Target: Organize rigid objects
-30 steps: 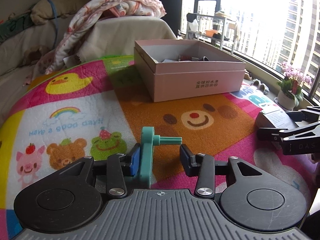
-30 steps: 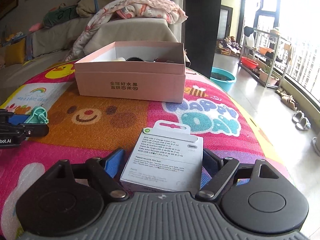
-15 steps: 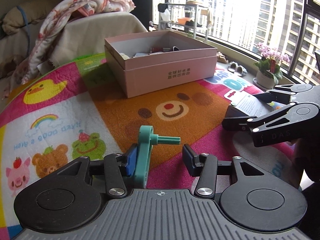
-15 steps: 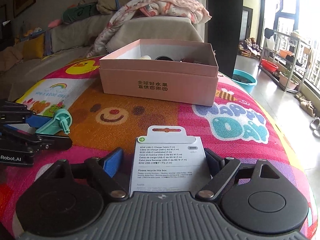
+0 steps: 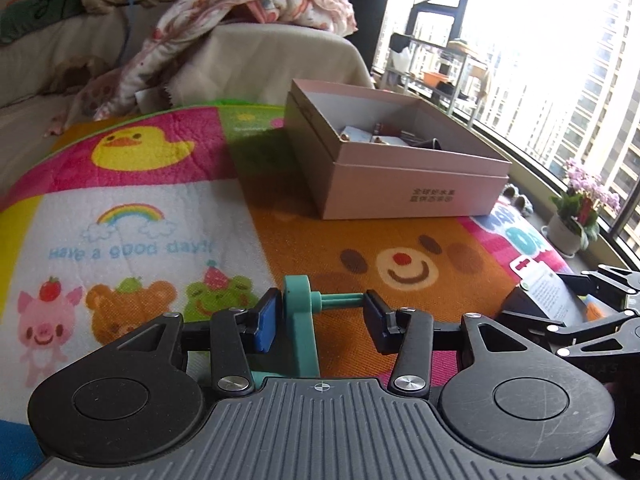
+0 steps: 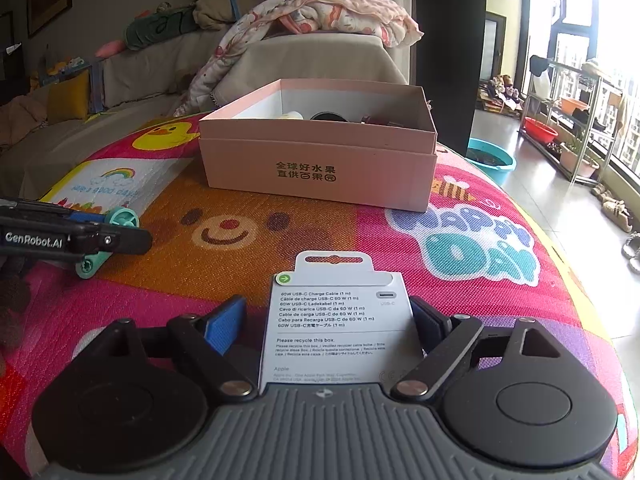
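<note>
A living room with a sofa [image 6: 132, 80] draped in a floral blanket [image 6: 320, 12] fills the background, and tall windows [image 5: 560, 60] show apartment towers outside. In front lies a bright play mat [image 5: 140, 216] printed with a duck, a rainbow, a bear face and cartoon animals.

An open pink cardboard box [image 5: 400, 176] sits toward the far edge of the mat, above the bear face; a few small items lie inside it, too jumbled to name. A potted plant with pink flowers [image 5: 580, 208] stands off the mat by the window, and a teal basin [image 6: 490, 158] sits on the floor beyond the mat's far right corner.

The left gripper [image 5: 320, 316] is clenched on a teal plastic crank [image 5: 300, 320]: the blue pad presses the crank's round end and the other finger meets the tip of its peg. The crank is over the near part of the mat, just this side of the bear face; whether it touches the mat cannot be told.

The right gripper [image 6: 328, 324] has a white cable package [image 6: 334, 320] between its fingers near the mat's near edge. The right finger touches the package's side, while a gap shows beside the blue left pad, so the jaws are not clamped on it.
</note>
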Available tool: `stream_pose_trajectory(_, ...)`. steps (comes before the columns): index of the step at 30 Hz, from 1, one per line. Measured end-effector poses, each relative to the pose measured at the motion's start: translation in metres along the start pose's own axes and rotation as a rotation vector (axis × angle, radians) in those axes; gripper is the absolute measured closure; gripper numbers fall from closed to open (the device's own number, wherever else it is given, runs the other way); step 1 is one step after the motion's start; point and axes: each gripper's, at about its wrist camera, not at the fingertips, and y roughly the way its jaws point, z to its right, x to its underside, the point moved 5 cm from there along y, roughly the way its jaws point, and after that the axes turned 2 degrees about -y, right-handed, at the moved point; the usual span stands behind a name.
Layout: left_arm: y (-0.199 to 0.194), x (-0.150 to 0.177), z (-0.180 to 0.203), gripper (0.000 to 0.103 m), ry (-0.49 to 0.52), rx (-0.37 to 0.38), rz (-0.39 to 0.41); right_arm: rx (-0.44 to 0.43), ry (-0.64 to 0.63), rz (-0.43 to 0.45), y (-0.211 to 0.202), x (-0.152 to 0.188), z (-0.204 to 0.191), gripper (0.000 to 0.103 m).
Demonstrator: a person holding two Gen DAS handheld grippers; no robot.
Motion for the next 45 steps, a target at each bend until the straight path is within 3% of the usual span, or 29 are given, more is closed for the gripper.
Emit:
stream_pose_trajectory(7, -0.013, 0.013, 0.01, 0.053, 0.142, -0.05, -0.055, 0.001, 0.0, 0.0, 0.0, 0.0, 0.0, 0.016)
stream_pose_trajectory(10, -0.013, 0.015, 0.012, 0.049, 0.144, -0.028, -0.072, 0.001, 0.0, 0.0, 0.0, 0.0, 0.0, 0.016)
stream_pose_trajectory(14, -0.008, 0.014, 0.016, 0.022, 0.113, 0.026, -0.087, 0.002, -0.001, 0.0, 0.0, 0.0, 0.0, 0.016)
stream_pose_trajectory(15, -0.006, 0.013, 0.017, 0.02, 0.103, 0.028, -0.079, 0.001, 0.0, 0.001, 0.0, 0.0, 0.0, 0.016)
stream_pose_trajectory(20, 0.0, 0.007, 0.013, 0.025, 0.029, -0.022, -0.013, 0.0, 0.0, 0.001, 0.0, 0.0, 0.0, 0.016)
stream_pose_trajectory(22, 0.002, 0.004, 0.01, 0.033, 0.027, -0.048, 0.005, -0.001, 0.001, 0.001, -0.001, 0.0, 0.0, 0.016)
stream_pose_trajectory(24, 0.002, 0.004, 0.007, 0.048, 0.043, -0.078, 0.019, -0.001, 0.002, 0.002, -0.001, 0.0, 0.0, 0.016)
stream_pose_trajectory(26, 0.001, 0.004, 0.004, 0.052, 0.045, -0.089, 0.026, -0.001, 0.002, 0.002, -0.001, 0.0, 0.0, 0.016)
stream_pose_trajectory(42, -0.002, 0.007, 0.007, 0.053, 0.062, -0.089, 0.029, 0.0, 0.001, 0.003, 0.0, 0.0, 0.0, 0.016)
stream_pose_trajectory(45, -0.006, 0.011, 0.012, 0.053, 0.067, -0.061, 0.021, 0.006, 0.002, 0.004, -0.002, 0.0, 0.0, 0.016)
